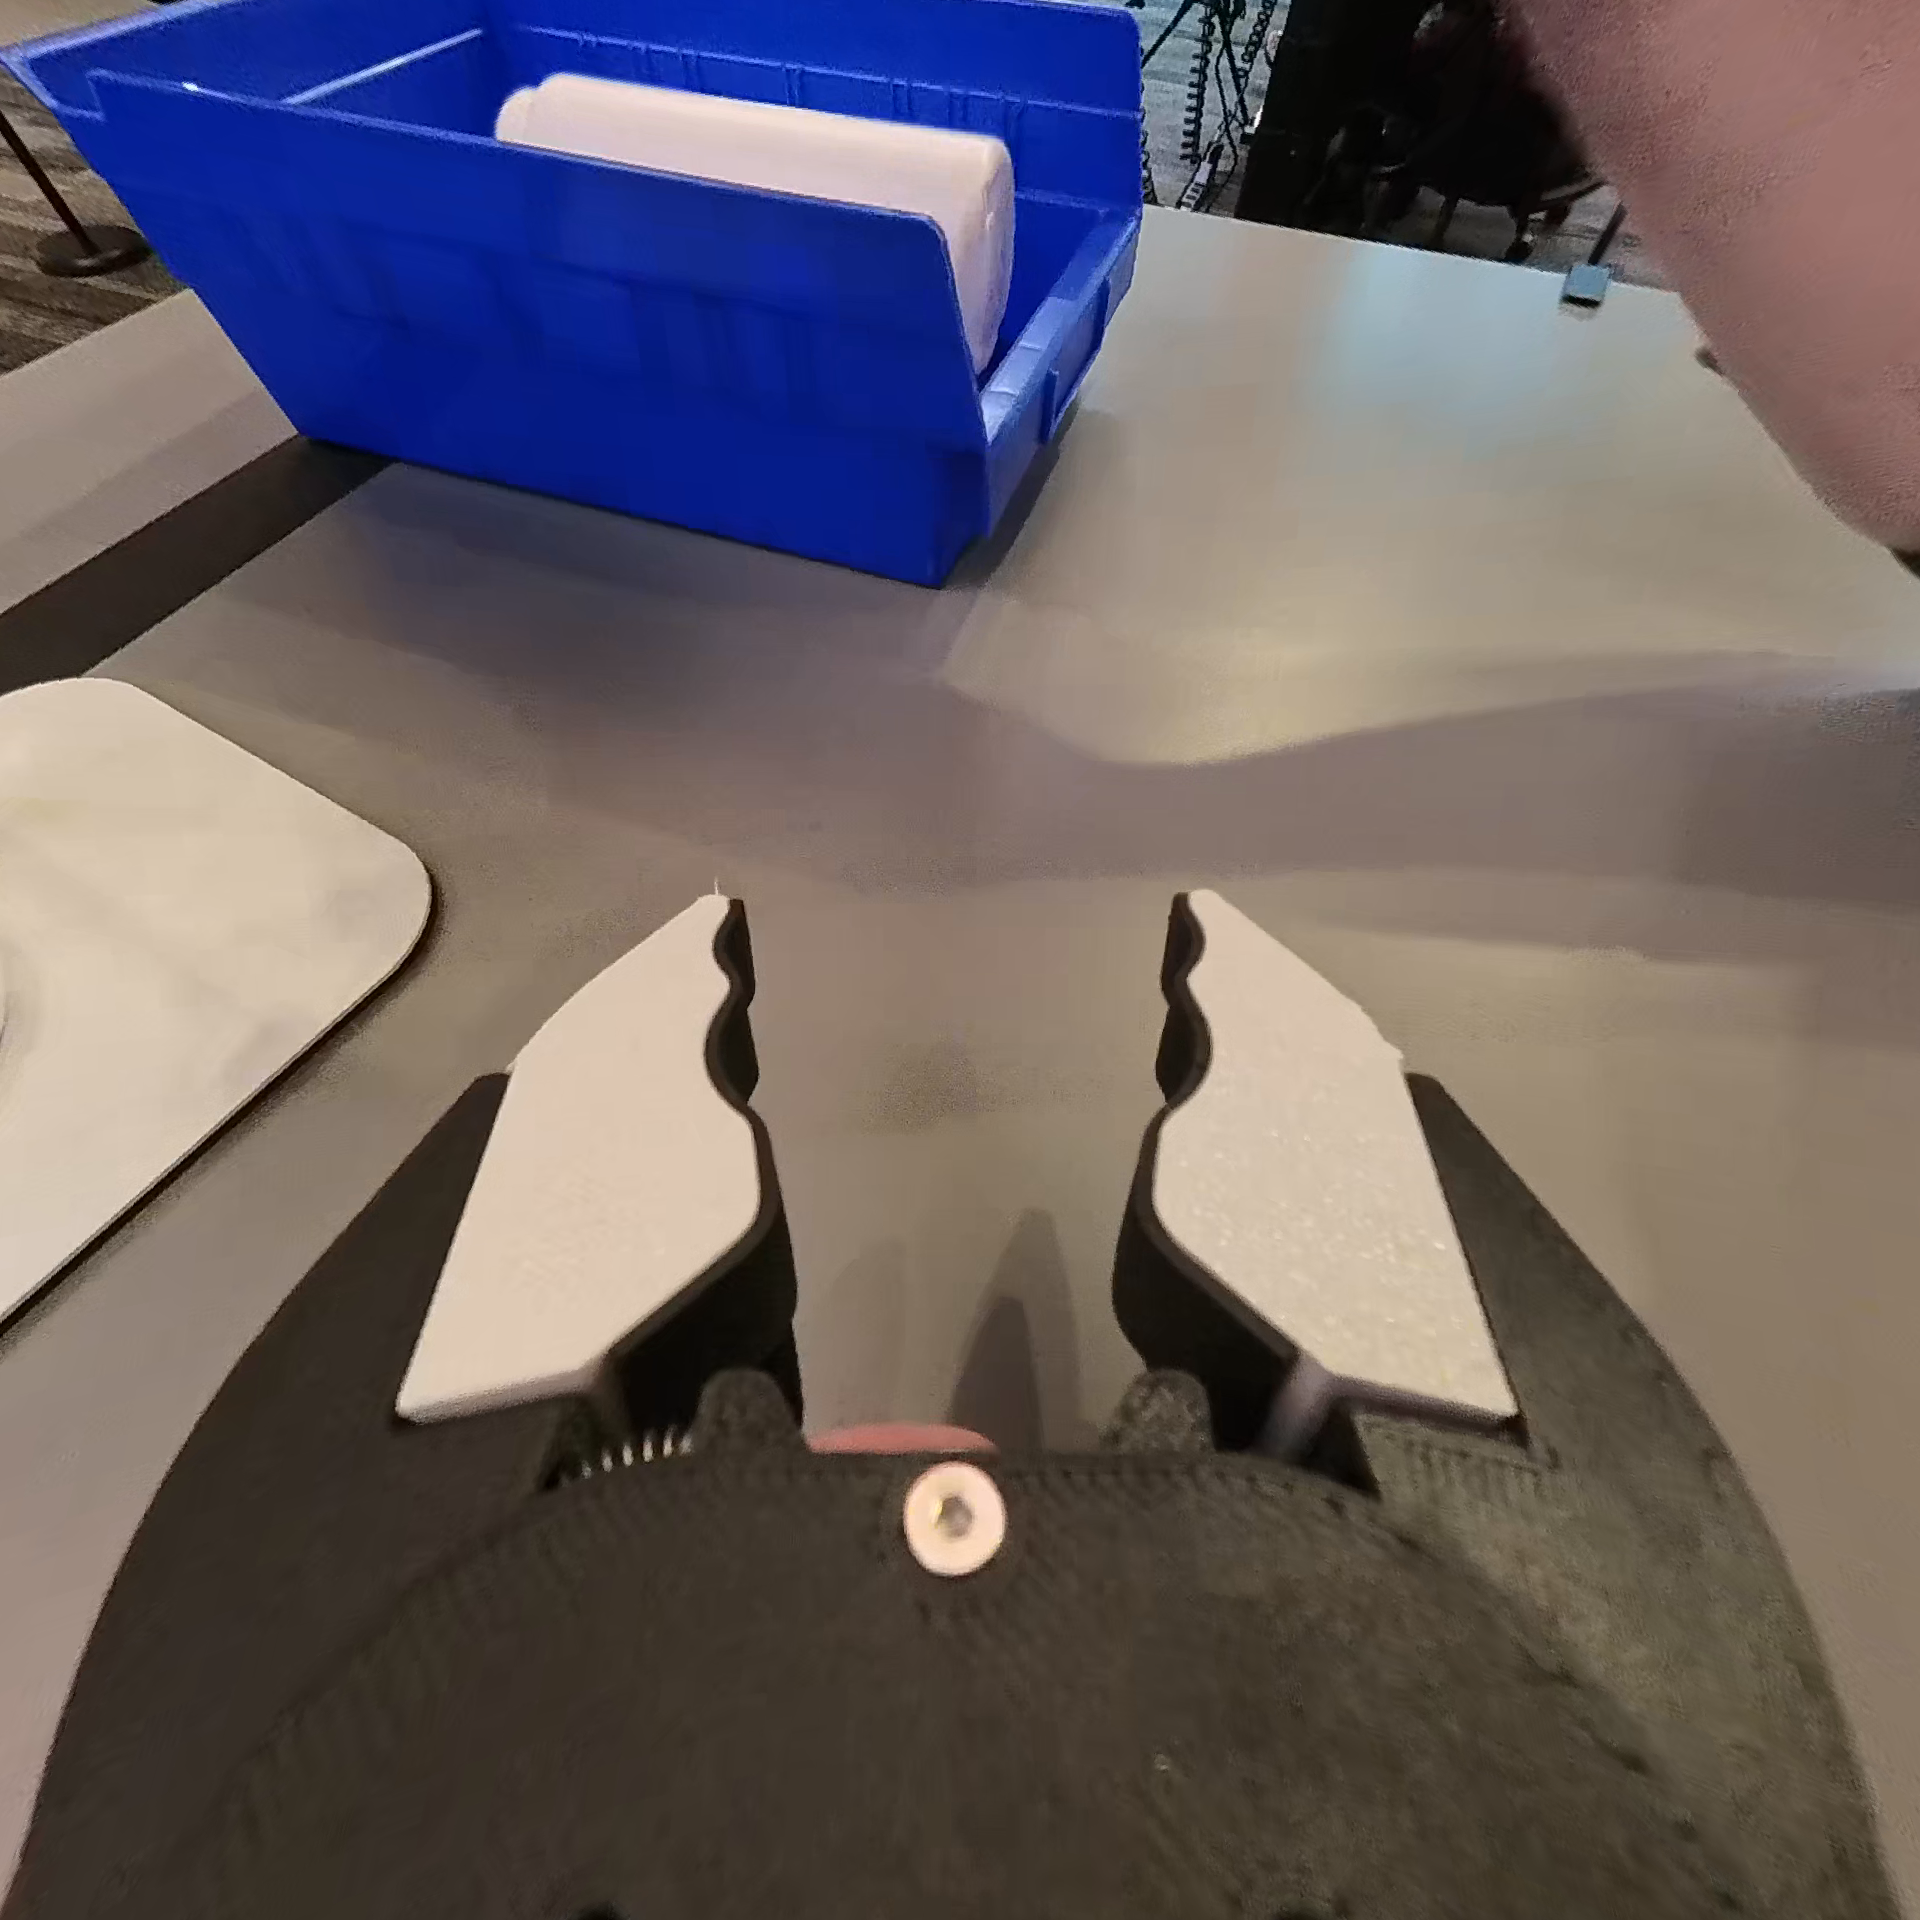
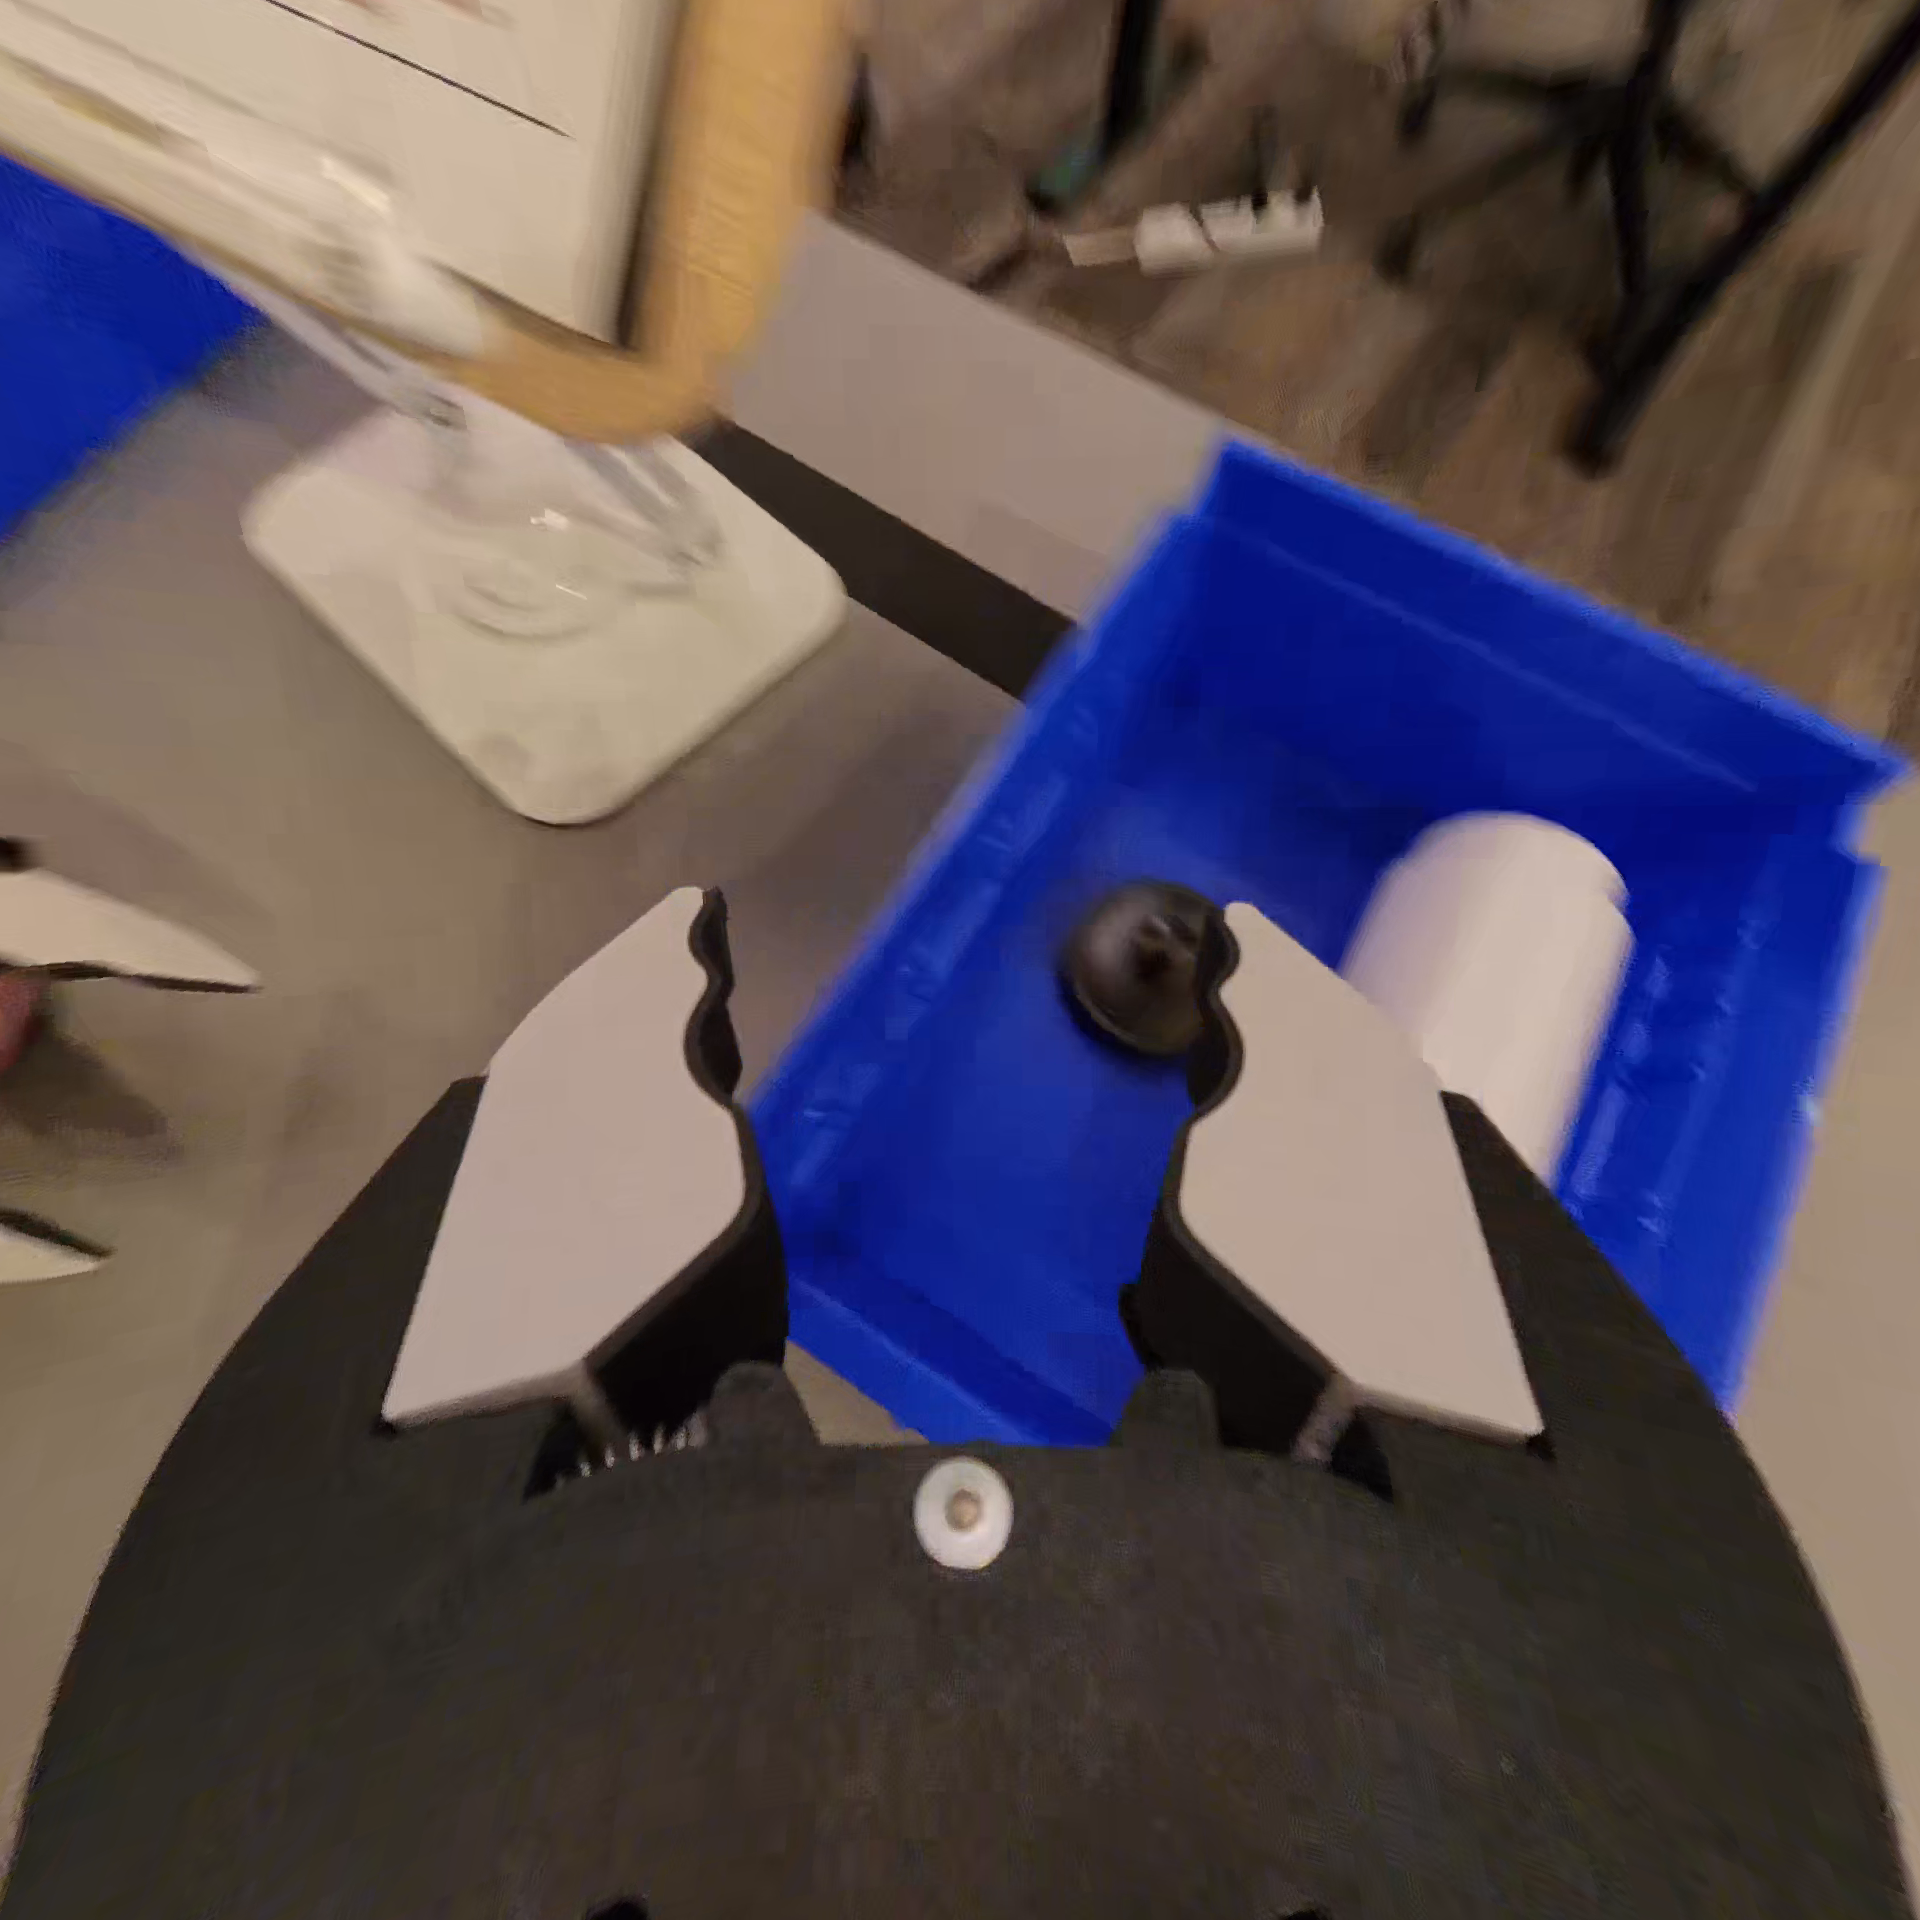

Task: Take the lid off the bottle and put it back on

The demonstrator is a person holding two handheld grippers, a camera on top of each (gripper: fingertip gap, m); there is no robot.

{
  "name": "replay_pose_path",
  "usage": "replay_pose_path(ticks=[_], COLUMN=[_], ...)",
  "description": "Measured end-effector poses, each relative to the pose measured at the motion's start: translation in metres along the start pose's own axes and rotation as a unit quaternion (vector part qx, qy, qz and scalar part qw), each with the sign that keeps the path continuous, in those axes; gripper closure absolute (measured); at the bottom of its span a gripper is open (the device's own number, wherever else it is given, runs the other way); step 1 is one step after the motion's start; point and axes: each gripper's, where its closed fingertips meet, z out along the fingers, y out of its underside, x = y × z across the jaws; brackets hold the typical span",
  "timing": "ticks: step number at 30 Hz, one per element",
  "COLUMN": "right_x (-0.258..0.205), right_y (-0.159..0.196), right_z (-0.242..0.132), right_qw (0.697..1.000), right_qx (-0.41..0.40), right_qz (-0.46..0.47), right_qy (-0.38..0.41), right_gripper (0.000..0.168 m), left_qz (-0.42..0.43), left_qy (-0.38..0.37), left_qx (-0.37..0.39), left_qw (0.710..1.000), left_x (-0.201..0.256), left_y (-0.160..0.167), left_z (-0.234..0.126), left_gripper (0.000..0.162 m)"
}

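Observation:
A white bottle (image 1: pixel 769 166) lies on its side in a blue bin (image 1: pixel 582 343) at the back of the grey table. In the right wrist view the bottle (image 2: pixel 1496 966) lies along the bin's right side (image 2: pixel 1299 707). A black round lid (image 2: pixel 1138 966) sits left of it; I cannot tell if it is joined to the bottle. My right gripper (image 2: pixel 971 909) is open and empty above the bin, with its right fingertip next to the lid. My left gripper (image 1: pixel 956 914) is open and empty, low over the bare table in front of the bin.
A white stand base (image 2: pixel 540 623) with a clear stem and a wood-framed panel (image 2: pixel 717 208) stands left of the bin; the base also shows in the left wrist view (image 1: pixel 156 935). A person's arm (image 1: pixel 1714 260) reaches in at the upper right. Another blue object (image 2: pixel 62 343) is at the far left.

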Motion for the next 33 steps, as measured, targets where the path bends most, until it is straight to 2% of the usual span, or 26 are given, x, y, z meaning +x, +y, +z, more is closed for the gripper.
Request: replay_pose_path(ticks=[3,5,7,10,15,20,22,24,33], right_x=[-0.076,-0.129,-0.168,-0.196,-0.2,-0.197,-0.195,-0.194,-0.193], right_y=[-0.023,-0.026,-0.019,0.001,0.031,0.056,0.063,0.069,0.074], right_z=[-0.012,-0.008,0.009,0.044,0.09,0.114,0.121,0.126,0.13], right_qw=[0.993,0.984,0.978,0.977,0.982,0.984,0.985,0.986,0.986], right_qx=[0.082,0.108,0.106,0.097,0.077,0.026,0.009,-0.003,-0.015], right_qz=[-0.068,-0.102,-0.115,-0.122,-0.08,-0.049,-0.046,-0.05,-0.078], right_qy=[-0.046,-0.099,-0.136,-0.145,-0.154,-0.168,-0.163,-0.16,-0.146], right_gripper=[0.098,0.107,0.103,0.101,0.104,0.092,0.08,0.075,0.074], left_qz=[-0.004,-0.008,-0.014,-0.026,-0.003,0.018,0.015,0.015,0.025], left_qy=[-0.009,-0.014,-0.023,-0.041,-0.093,-0.125,-0.13,-0.137,-0.154], left_qx=[-0.002,-0.005,-0.006,-0.002,-0.038,-0.063,-0.069,-0.085,-0.107], left_qw=[1.0,1.0,1.0,0.999,0.995,0.99,0.989,0.987,0.982], left_x=[-0.003,-0.005,-0.008,-0.015,-0.031,-0.037,-0.04,-0.042,-0.045], left_y=[0.0,0.001,0.002,0.001,0.011,0.017,0.019,0.024,0.029], left_z=[0.0,0.001,0.001,-0.001,0.001,0.001,0.001,0.002,0.002], left_gripper=[0.085,0.083,0.081,0.08,0.073,0.071,0.07,0.066,0.061])
